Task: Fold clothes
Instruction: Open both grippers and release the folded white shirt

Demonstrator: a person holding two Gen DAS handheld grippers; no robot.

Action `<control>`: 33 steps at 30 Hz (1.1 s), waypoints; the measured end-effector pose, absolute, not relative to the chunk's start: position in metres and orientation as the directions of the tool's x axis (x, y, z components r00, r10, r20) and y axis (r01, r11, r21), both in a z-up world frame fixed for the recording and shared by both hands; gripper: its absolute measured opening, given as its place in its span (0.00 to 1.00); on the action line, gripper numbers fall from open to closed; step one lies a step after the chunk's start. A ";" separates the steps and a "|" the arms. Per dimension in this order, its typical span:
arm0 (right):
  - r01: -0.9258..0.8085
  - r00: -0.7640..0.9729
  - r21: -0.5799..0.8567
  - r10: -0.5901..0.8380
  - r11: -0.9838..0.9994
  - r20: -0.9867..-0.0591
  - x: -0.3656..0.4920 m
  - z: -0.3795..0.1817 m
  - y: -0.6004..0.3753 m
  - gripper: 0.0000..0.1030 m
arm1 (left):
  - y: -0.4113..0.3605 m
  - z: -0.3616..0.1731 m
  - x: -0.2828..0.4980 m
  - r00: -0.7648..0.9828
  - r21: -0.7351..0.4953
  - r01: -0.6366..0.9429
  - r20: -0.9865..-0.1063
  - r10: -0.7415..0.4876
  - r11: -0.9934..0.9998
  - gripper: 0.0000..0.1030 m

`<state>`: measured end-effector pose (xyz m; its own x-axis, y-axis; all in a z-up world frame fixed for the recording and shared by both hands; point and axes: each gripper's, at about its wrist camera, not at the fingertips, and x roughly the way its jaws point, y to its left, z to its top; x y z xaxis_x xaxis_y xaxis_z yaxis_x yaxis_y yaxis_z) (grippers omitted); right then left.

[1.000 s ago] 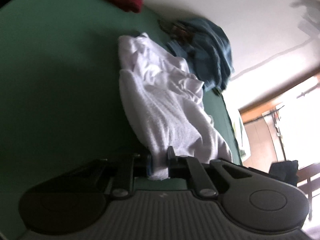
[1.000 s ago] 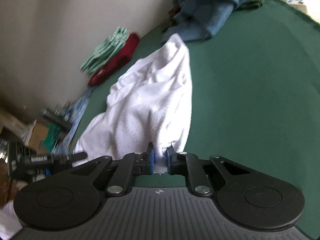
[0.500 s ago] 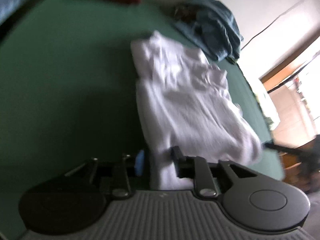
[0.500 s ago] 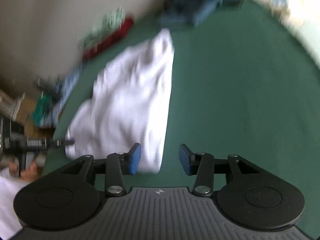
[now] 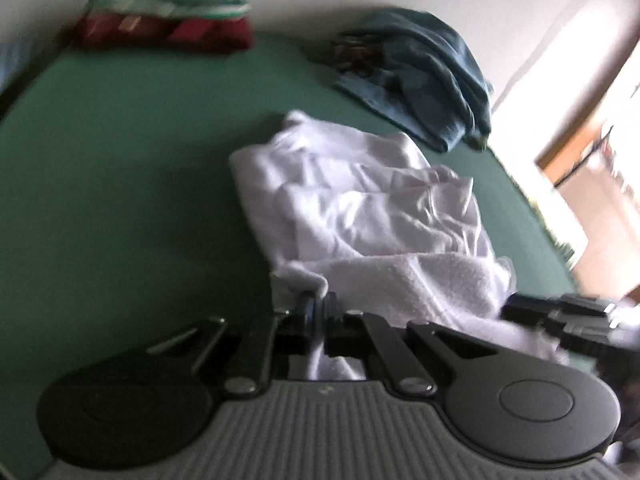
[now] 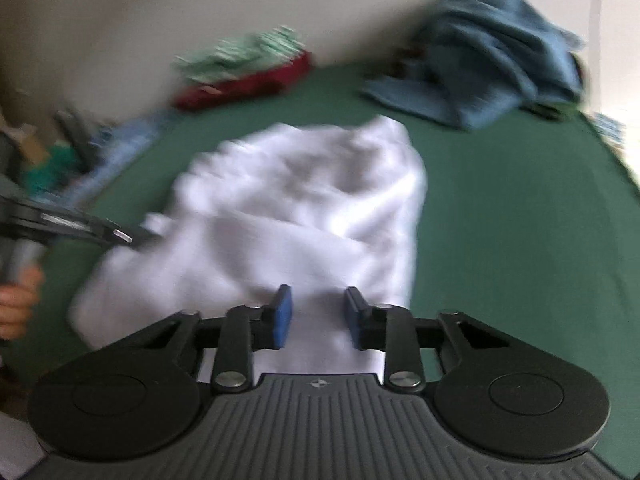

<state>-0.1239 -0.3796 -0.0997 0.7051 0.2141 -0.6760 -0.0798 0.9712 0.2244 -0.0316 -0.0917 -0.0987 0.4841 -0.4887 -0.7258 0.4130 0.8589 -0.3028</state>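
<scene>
Left gripper re-clamped on white towel; right gripper released.

Left gripper [image 5: 319, 307], spread half a second ago, now pinches the near-left corner of the white towel [image 5: 360, 208] on the green table [image 5: 120, 160]. Right gripper [image 6: 318, 316], clamped one second ago, stands spread over the towel's near edge. Judgement: regrasping between folds.

Left gripper [image 5: 318, 308]: jaws closed, pinching a fold of white towel [image 5: 372, 216]. Right gripper [image 6: 318, 316]: jaws apart, blue pads [image 6: 283, 312] clear, cloth lying between them ungripped.
</scene>
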 end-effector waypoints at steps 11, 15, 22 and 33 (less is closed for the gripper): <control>-0.137 0.790 0.214 0.237 0.967 -0.565 -0.121 -0.072 -0.359 0.24 | -0.095 -0.090 -0.032 0.520 -0.126 0.335 -0.802 -0.294 0.934 0.57; -0.104 0.763 0.215 0.217 0.971 -0.609 -0.106 -0.092 -0.355 0.23 | -0.104 -0.089 -0.037 0.542 -0.061 0.321 -0.806 -0.236 0.945 0.60; -0.069 0.742 0.203 0.186 0.977 -0.644 -0.099 -0.102 -0.355 0.22 | -0.112 -0.090 -0.040 0.560 -0.019 0.289 -0.808 -0.185 0.957 0.63; -0.067 0.753 0.157 0.154 0.985 -0.640 -0.125 -0.104 -0.346 0.35 | -0.113 -0.094 -0.037 0.565 0.021 0.269 -0.813 -0.140 0.963 0.82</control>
<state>-0.1247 -0.3457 -0.1040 0.7526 0.1535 -0.6403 -0.0672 0.9853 0.1572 -0.0372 -0.1125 -0.0937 0.5649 -0.1403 -0.8131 0.2692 0.9628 0.0209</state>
